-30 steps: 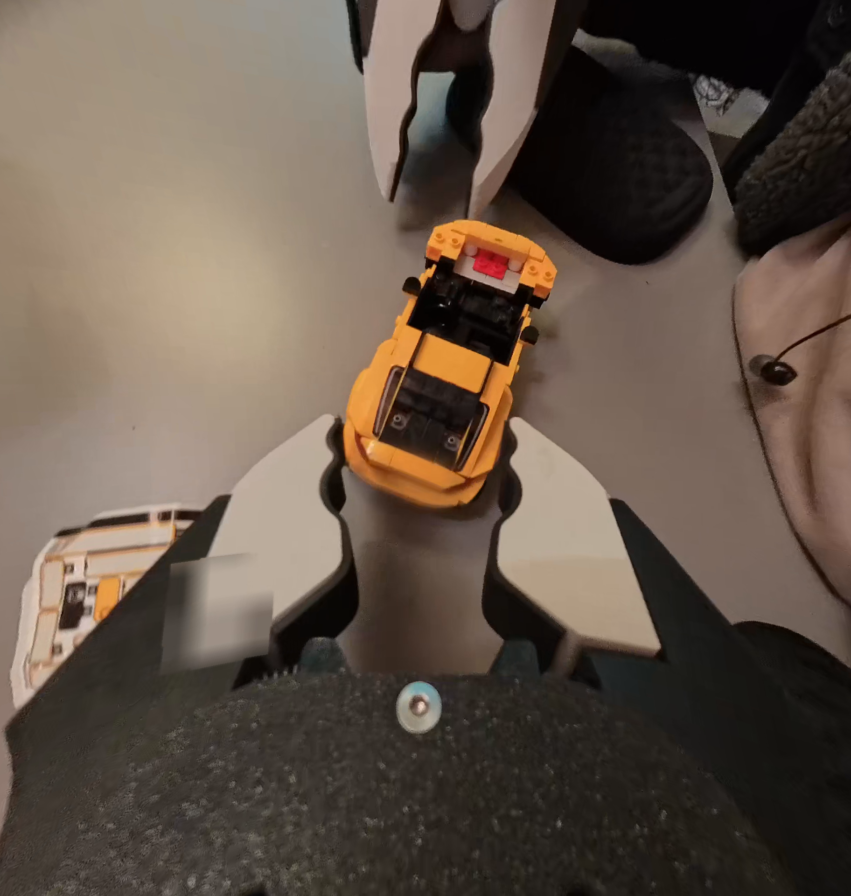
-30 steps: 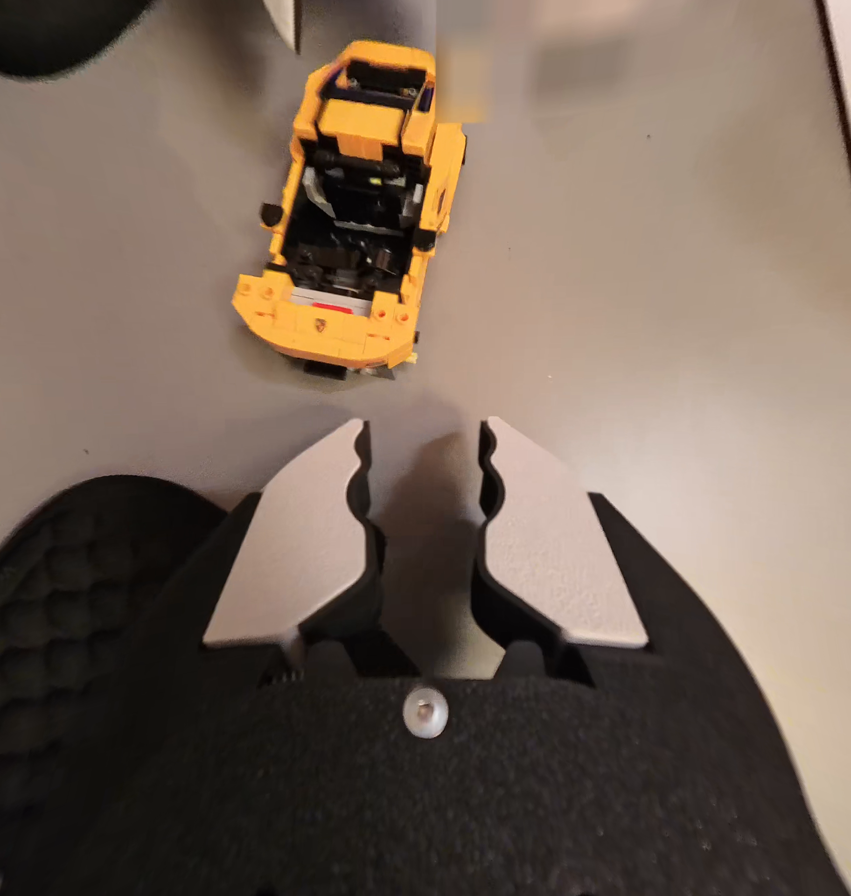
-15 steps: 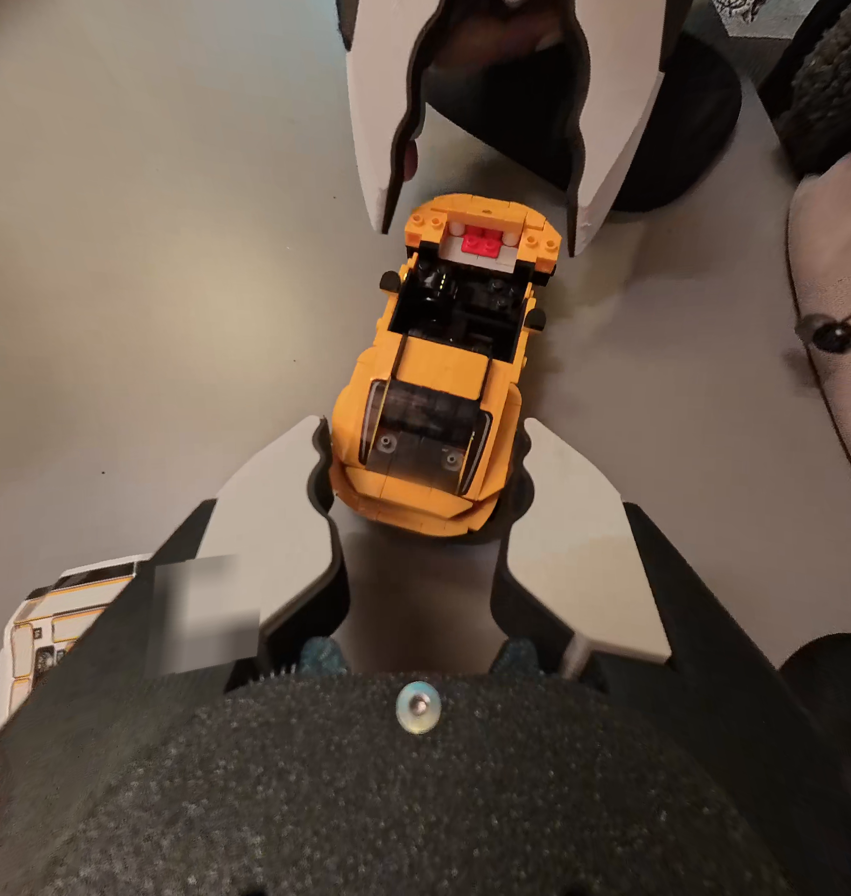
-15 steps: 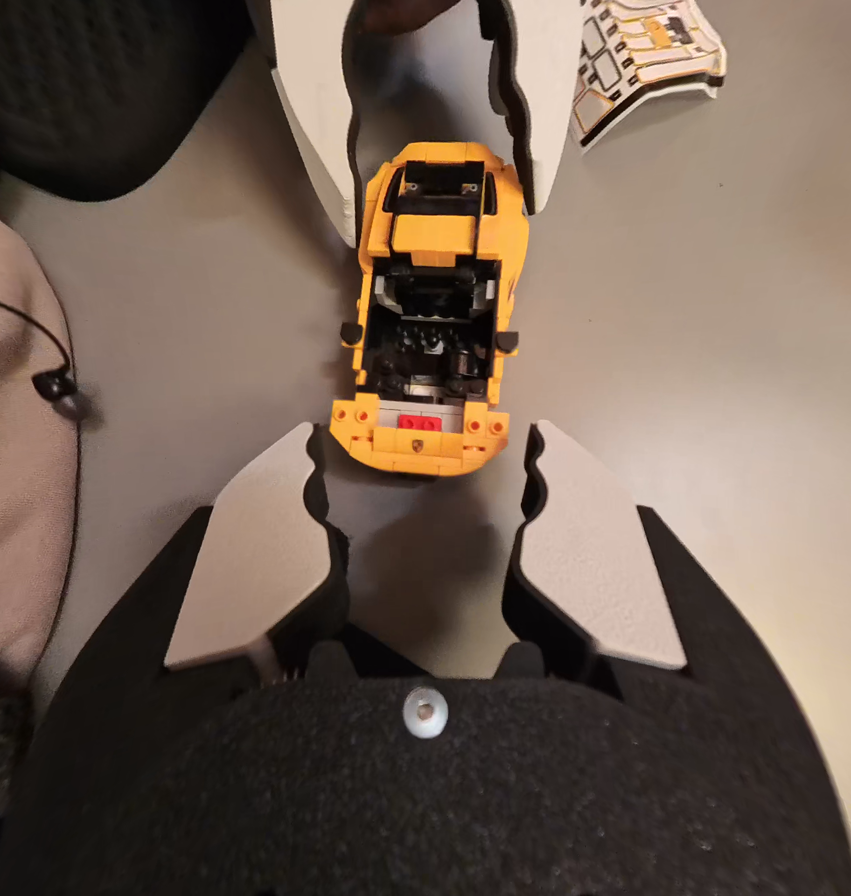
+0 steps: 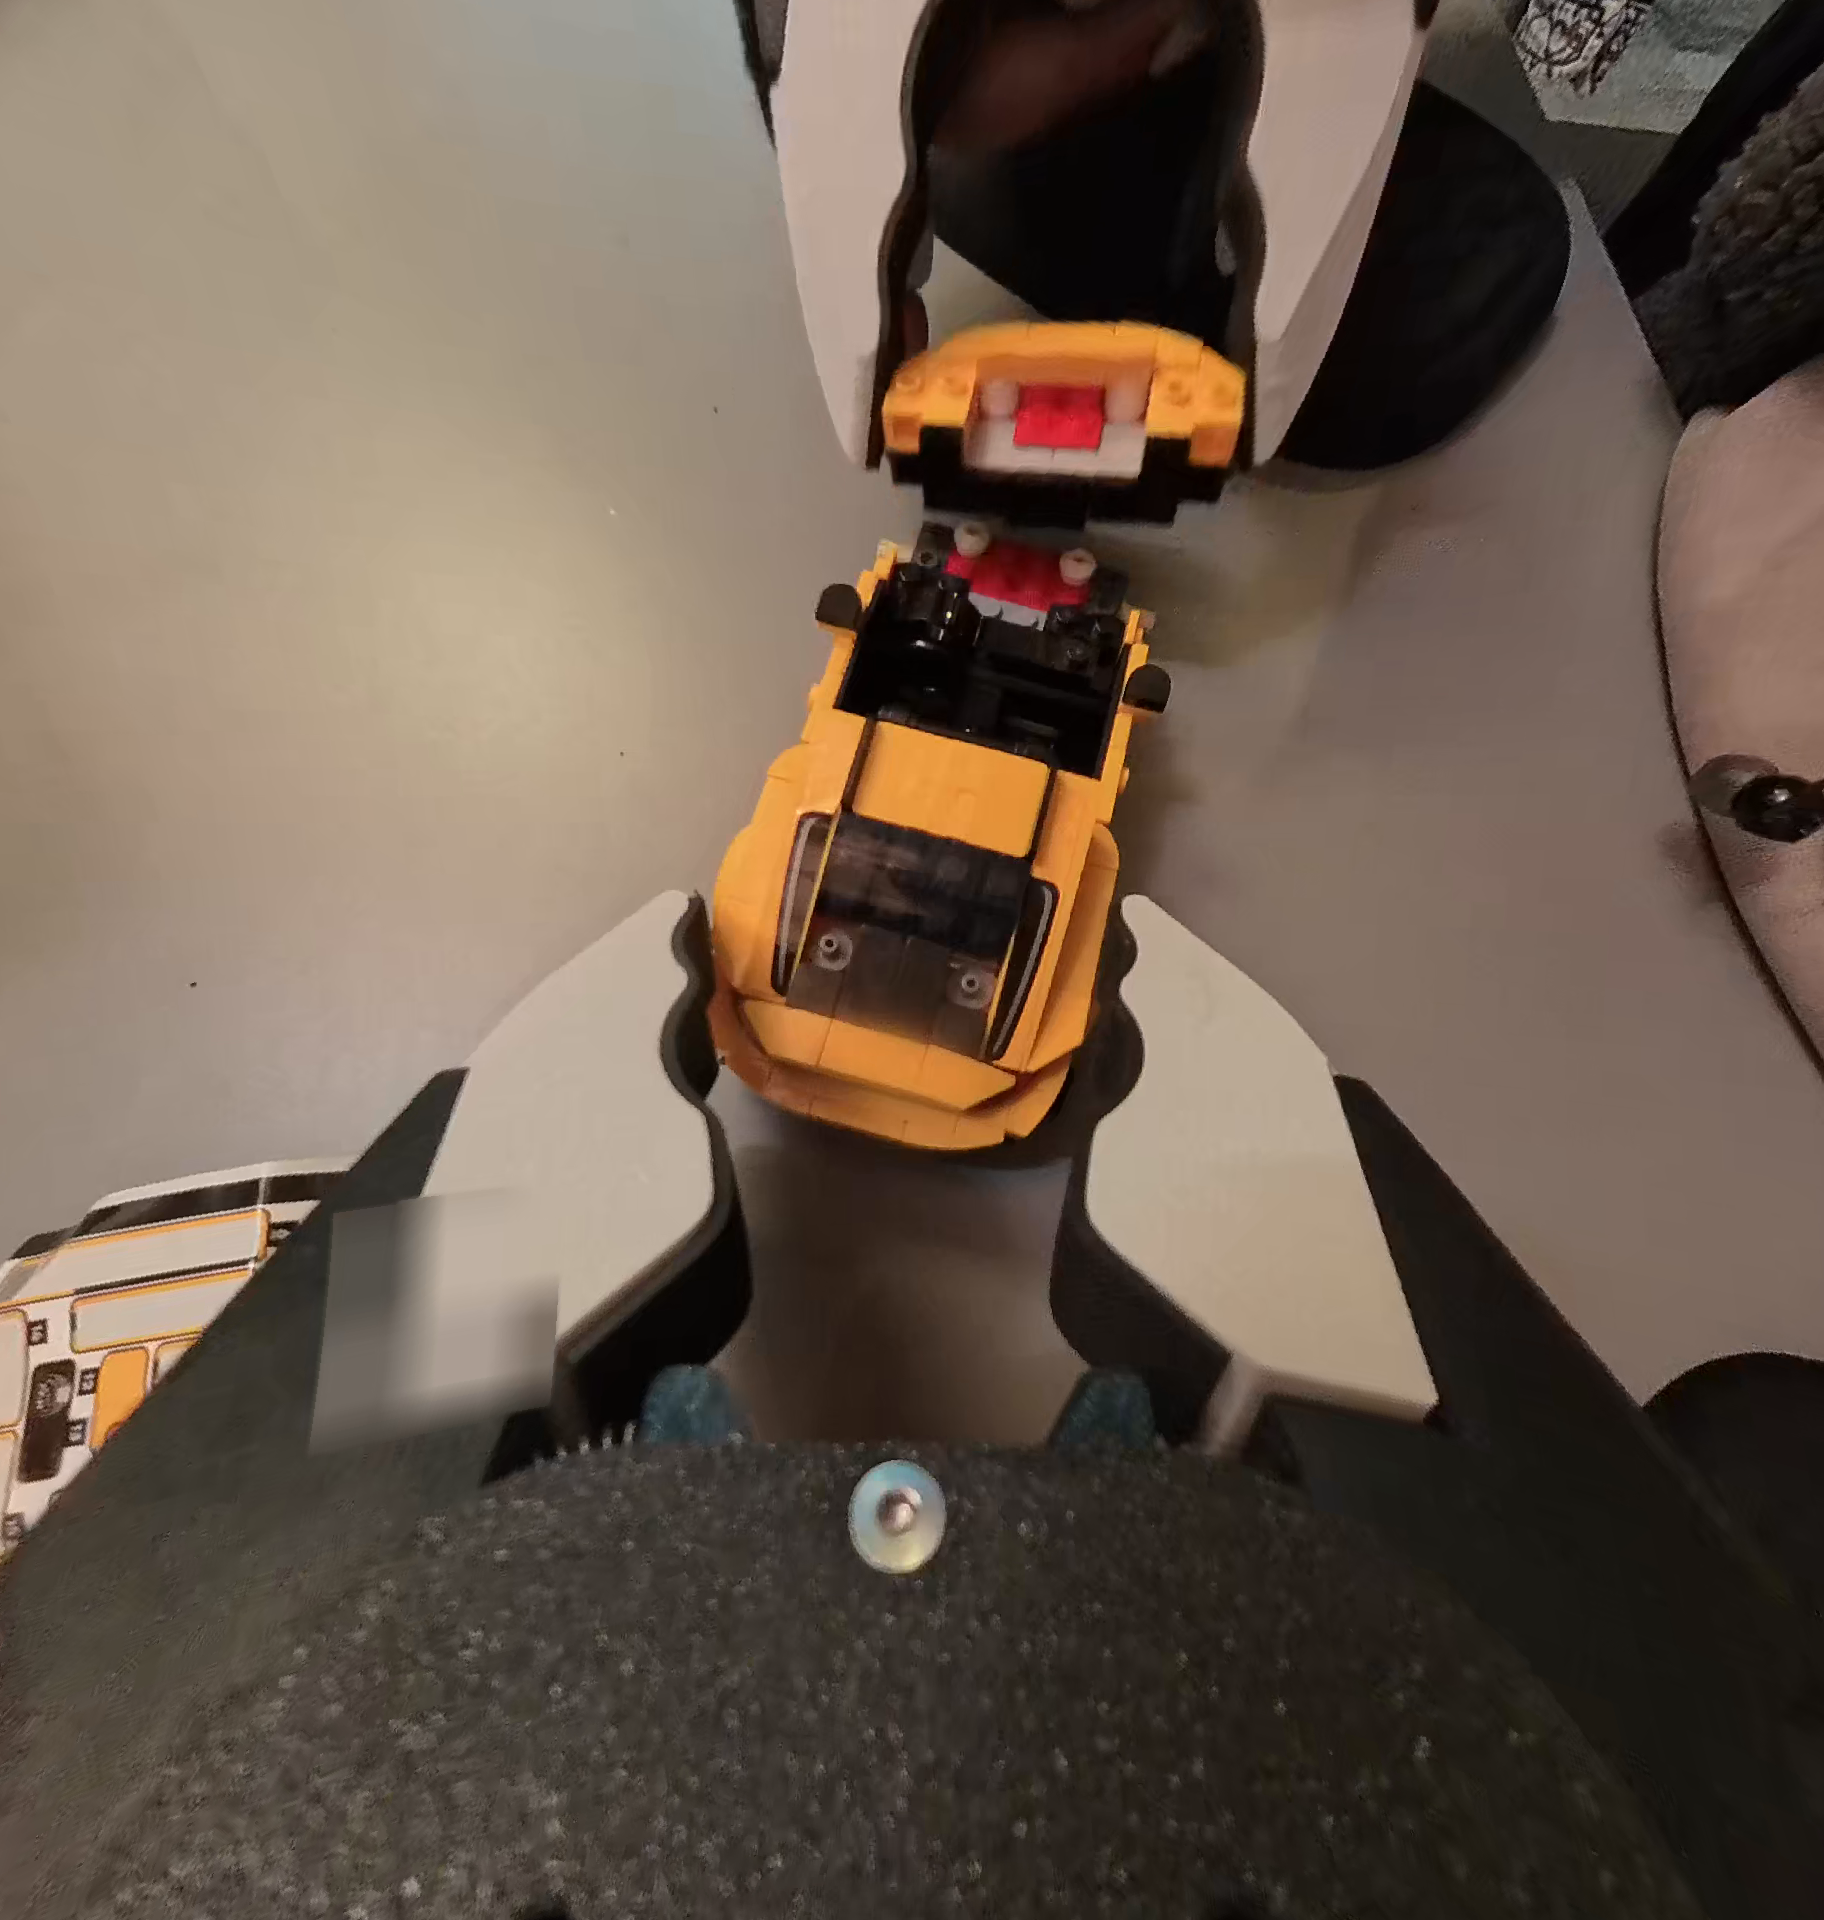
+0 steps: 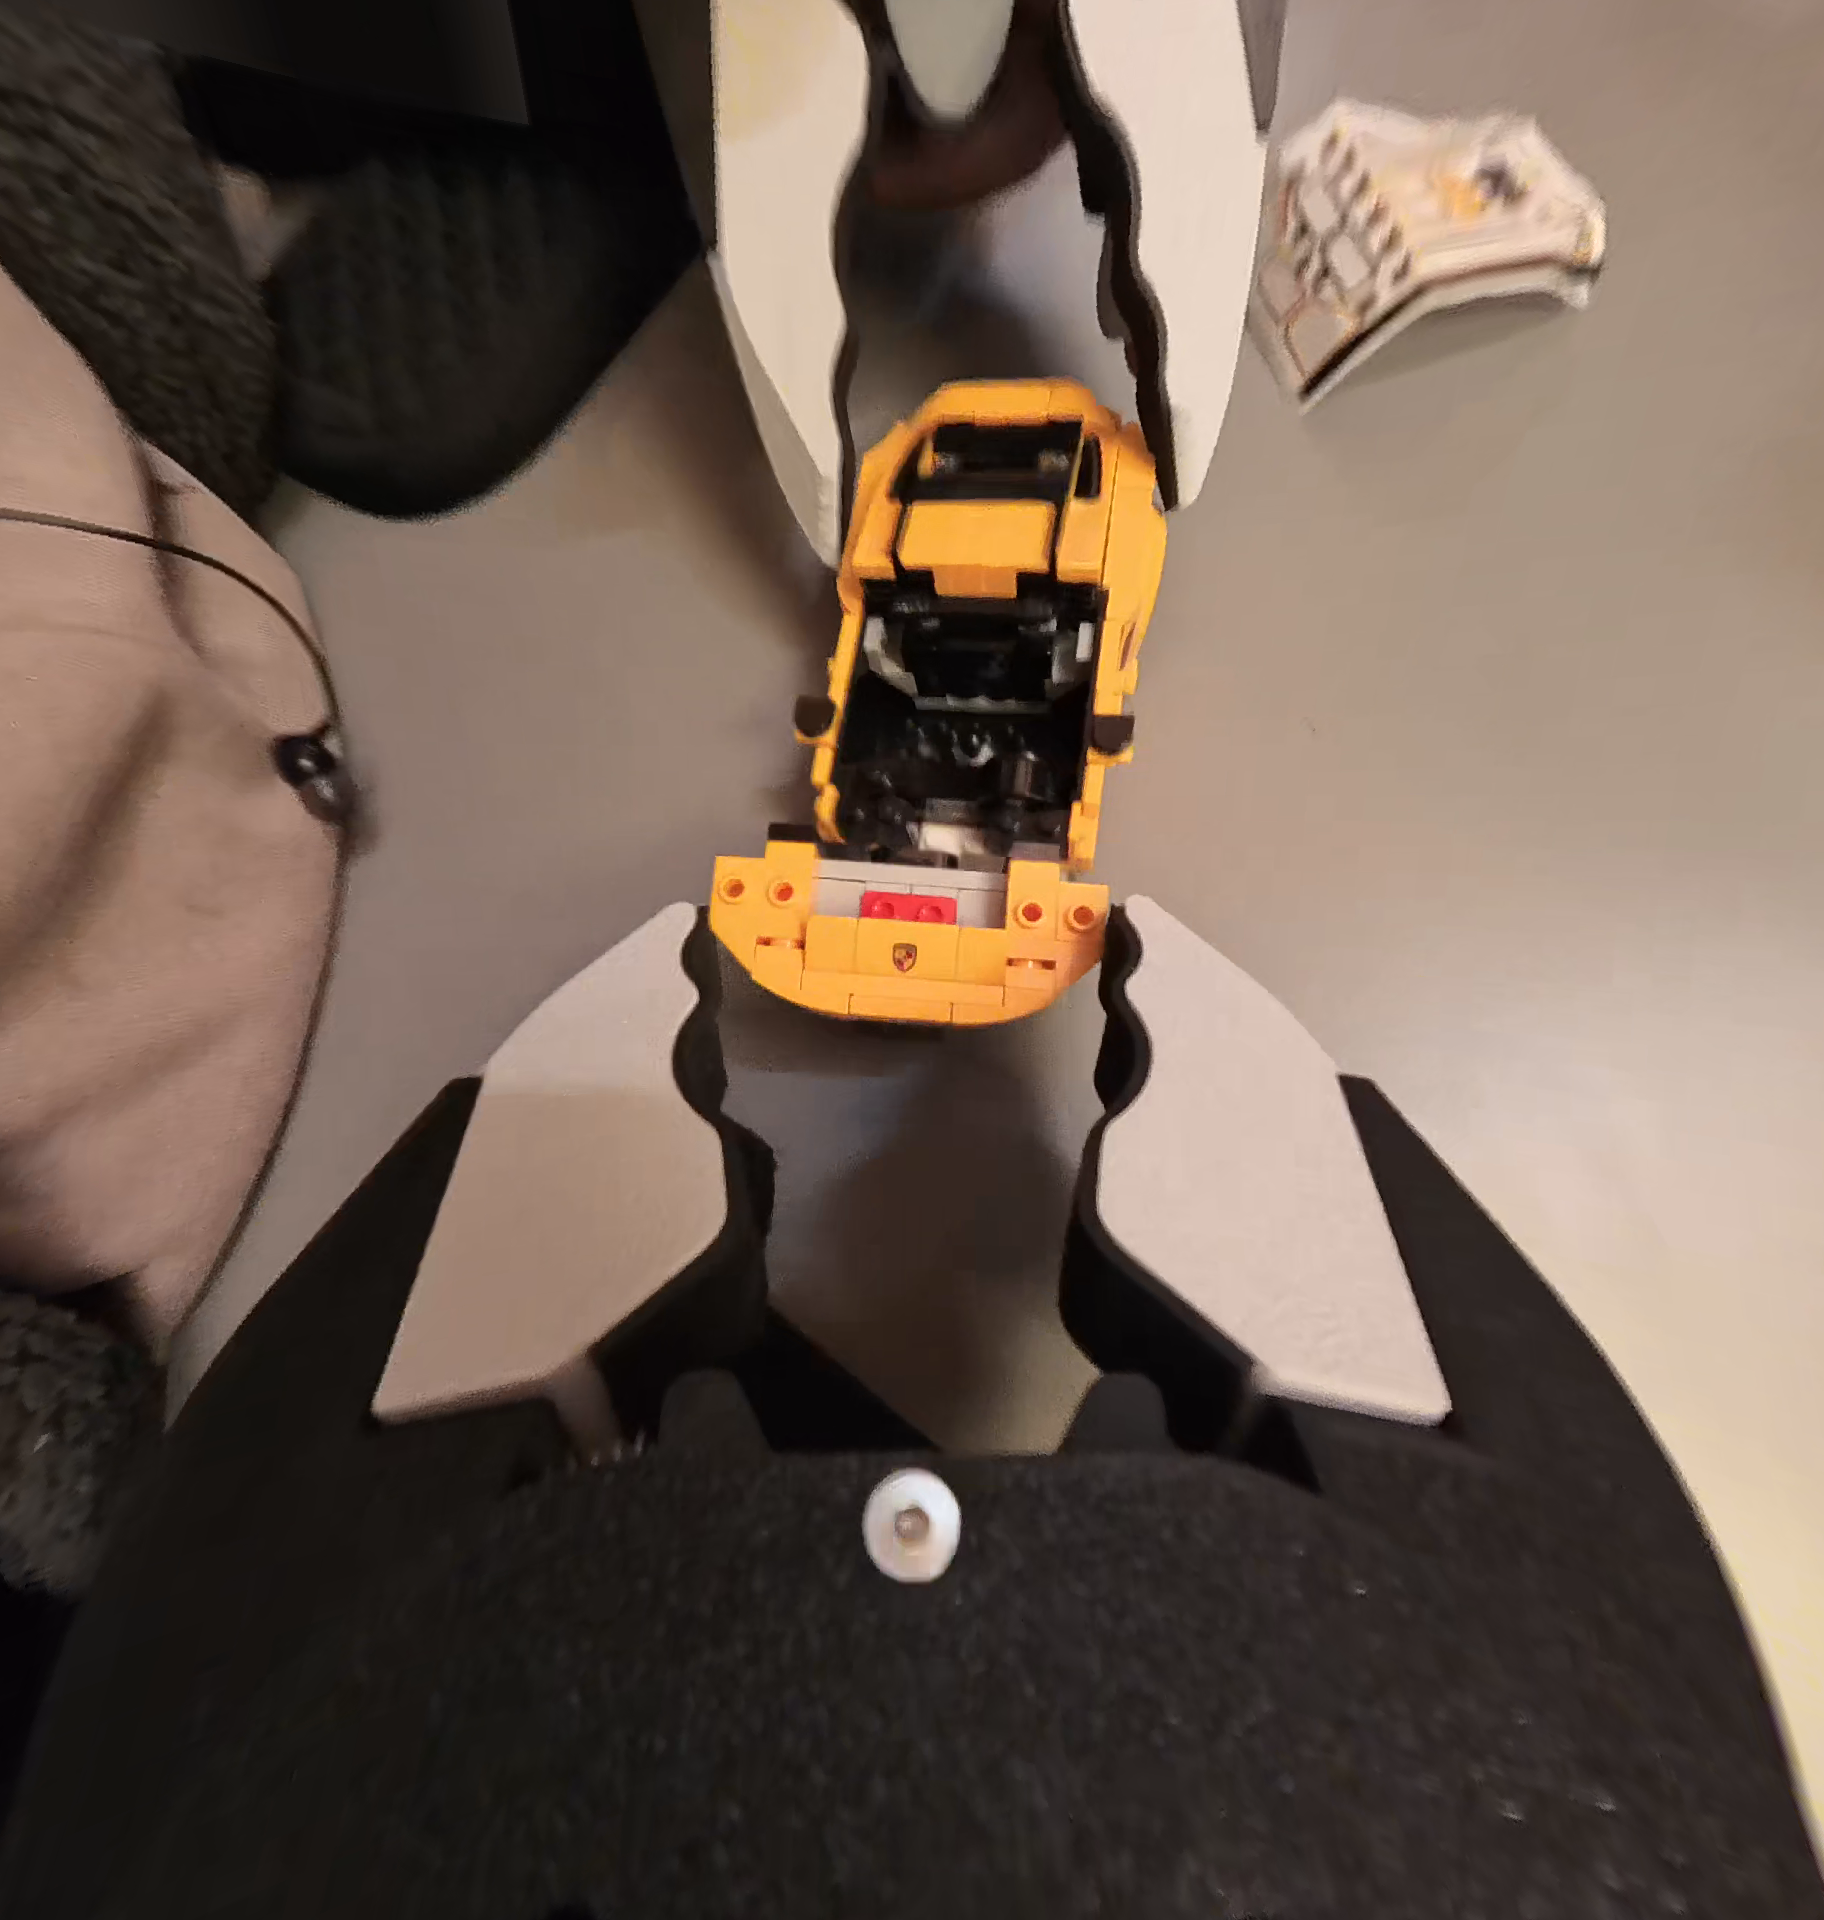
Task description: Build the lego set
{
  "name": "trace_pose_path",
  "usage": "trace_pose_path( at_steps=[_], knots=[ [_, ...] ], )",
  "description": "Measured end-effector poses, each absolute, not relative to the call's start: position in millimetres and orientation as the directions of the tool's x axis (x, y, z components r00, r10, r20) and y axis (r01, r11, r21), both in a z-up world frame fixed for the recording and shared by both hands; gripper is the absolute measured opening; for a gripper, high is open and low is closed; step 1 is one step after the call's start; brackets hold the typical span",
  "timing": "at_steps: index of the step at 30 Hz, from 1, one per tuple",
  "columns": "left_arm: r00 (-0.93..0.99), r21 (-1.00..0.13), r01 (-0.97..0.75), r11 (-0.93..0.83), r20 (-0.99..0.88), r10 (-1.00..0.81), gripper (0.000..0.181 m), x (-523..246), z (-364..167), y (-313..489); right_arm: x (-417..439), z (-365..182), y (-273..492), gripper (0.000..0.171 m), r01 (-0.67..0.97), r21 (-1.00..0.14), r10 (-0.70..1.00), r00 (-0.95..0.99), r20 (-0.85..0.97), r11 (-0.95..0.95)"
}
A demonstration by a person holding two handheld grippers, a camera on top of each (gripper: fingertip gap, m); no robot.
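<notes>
With both grippers closed in from opposite ends, the orange Lego car [image 5: 923, 883] sits on the grey tabletop [image 5: 316, 623] between them. Left gripper [image 5: 903, 997]: jaws part-open and clamped on the car's rear end, inner pads touching both flanks at 6 o'clock in the left wrist view. Right gripper [image 6: 903, 935]: jaws part-open and pinching the front bumper section [image 6: 908, 930], an orange block with a red plate on a grey strip. Left wrist view shows this front bumper section [image 5: 1059, 416] at 12 o'clock, split from the car body, a gap between them and a red and white studded patch [image 5: 1012, 577] bared on the chassis. Right wrist view is blurred, and there the section reads as nearly butted against the body, so the width of the separation is uncertain. Cockpit is open, black interior parts visible, two black mirror stubs at the sides. Folded instruction booklet [image 6: 1427, 249] lies at 1 o'clock in the right wrist view, well apart from the car; in the left wrist view its corner [image 5: 87, 1382] shows at 8 o'clock. Beige garment with a black drawcord toggle [image 5: 1770, 821] at 3 o'clock; black padded object [image 5: 1448, 291] behind the right gripper.
</notes>
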State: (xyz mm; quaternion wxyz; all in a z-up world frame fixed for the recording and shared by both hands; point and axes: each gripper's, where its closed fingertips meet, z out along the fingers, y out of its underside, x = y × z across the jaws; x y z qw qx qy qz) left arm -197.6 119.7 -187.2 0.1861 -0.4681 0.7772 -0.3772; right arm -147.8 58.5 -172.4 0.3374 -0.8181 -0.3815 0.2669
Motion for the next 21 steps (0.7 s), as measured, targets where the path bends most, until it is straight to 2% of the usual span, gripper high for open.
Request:
trace_pose_path(
  at_steps=[4,7,10,15,21],
  knots=[
    [-0.479,-0.768,-0.585,0.261,0.068,-0.875,0.071,-196.2,-187.1,122.7,-145.4,-128.6,59.3,0.07,0.189,-0.891,0.819,0.506,-0.272,-0.412],
    [-0.464,-0.771,-0.587,0.248,0.069,-0.883,0.071,-194.6,-187.1,125.2,-140.1,-106.9,61.5,0.07,0.053,-0.925,0.822,0.48,-0.306,-0.376],
    [-0.447,-0.774,-0.588,0.234,0.07,-0.892,0.071,-193.1,-187.0,128.1,-136.8,-99.7,63.7,0.07,-0.007,-0.928,0.82,0.466,-0.331,-0.371],
    [-0.45,-0.788,-0.573,0.227,0.071,-0.89,0.071,-192.8,-186.7,130.3,-135.1,-114.1,68.8,0.07,0.066,-0.91,0.795,0.515,-0.32,-0.409],
    [-0.454,-0.801,-0.556,0.222,0.069,-0.888,0.071,-192.0,-186.4,132.2,-131.5,-160.0,75.3,0.07,0.362,-0.81,0.773,0.612,-0.167,-0.461]
  ],
)
